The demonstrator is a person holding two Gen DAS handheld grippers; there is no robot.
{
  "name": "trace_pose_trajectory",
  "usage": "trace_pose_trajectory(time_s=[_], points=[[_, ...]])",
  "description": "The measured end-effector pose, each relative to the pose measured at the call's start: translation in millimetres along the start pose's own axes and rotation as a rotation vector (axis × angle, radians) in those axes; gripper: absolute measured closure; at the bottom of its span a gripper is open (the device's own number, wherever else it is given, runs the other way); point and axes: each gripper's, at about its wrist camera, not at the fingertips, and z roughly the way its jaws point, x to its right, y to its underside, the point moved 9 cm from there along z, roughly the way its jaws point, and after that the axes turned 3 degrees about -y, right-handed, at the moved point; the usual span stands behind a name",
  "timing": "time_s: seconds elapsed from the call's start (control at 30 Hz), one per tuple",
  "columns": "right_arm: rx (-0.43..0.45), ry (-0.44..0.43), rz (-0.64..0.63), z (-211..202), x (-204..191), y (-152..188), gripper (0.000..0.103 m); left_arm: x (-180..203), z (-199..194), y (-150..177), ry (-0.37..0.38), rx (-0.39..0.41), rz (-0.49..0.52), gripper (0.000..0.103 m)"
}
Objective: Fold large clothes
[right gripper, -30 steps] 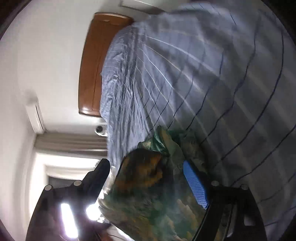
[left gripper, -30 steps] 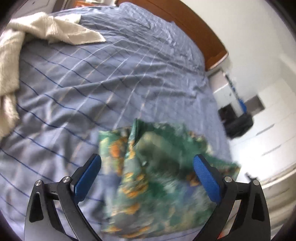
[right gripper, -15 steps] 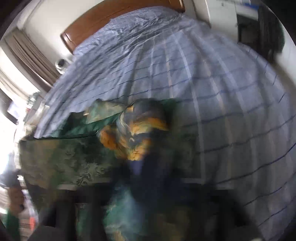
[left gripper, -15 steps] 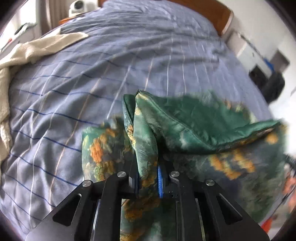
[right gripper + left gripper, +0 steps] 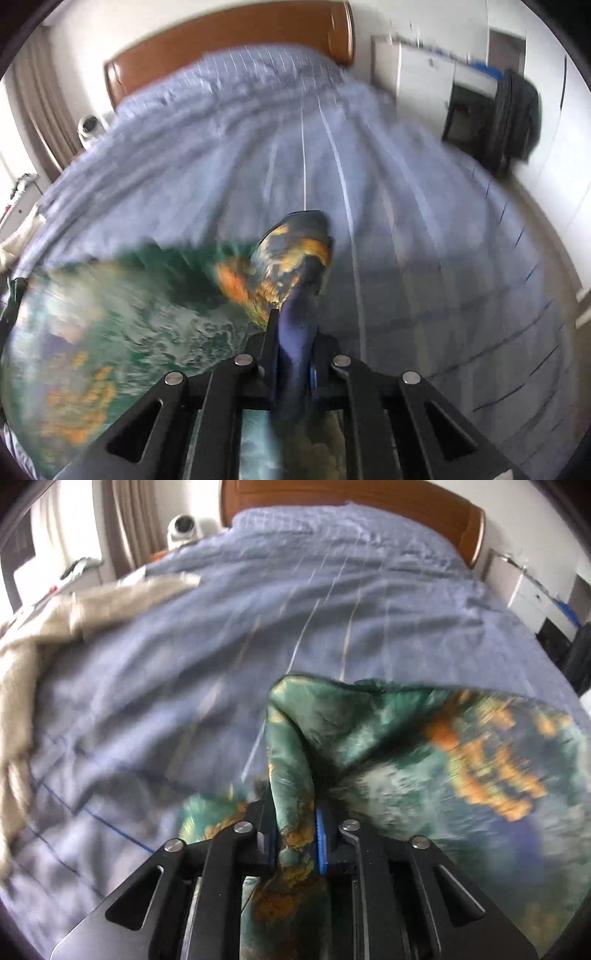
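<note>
A green satin garment [image 5: 406, 760] with orange and blue print lies bunched over the near part of the blue striped bed [image 5: 184, 664]. In the left wrist view my left gripper [image 5: 293, 834] pinches a raised fold of it between the blue pads, and the jaws are opening slightly with the cloth still pressed. In the right wrist view my right gripper [image 5: 293, 354] is shut on a dark blue and orange corner of the garment [image 5: 110, 317], which sticks up past the fingertips. The cloth spreads to the left from there.
A beige blanket [image 5: 37, 646] lies on the bed's left side. The wooden headboard [image 5: 351, 494] stands at the far end, with a white round device [image 5: 183, 526] beside it. White cabinets [image 5: 417, 70] and a black bag [image 5: 513, 114] stand to the right of the bed [image 5: 406, 221].
Both grippers went from wide open around the garment to closed on folds of it. Both views swung round to face the headboard, and the cloth now stretches between the grippers.
</note>
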Motion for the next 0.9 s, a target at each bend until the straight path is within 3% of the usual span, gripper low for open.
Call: trace_pose_trajectory(time_s=[0.07,0.2,0.4,0.9], points=[[0.004,0.004,-0.002,14,2,13,0.089,-2,2,7,0.012,0.041,-0.012,0.085],[0.056,-0.001,0.023,25,4,26,0.088,-1,7,10,0.023,0.048,-0.009,0.084],[0.081,-0.033,0.052,26,10,27,0.086,6,12,6,0.008,0.080,-0.002,0.084],[0.088,-0.042,0.061,27,4,26,0.086,2,14,5,0.086,0.079,-0.059,0.084]])
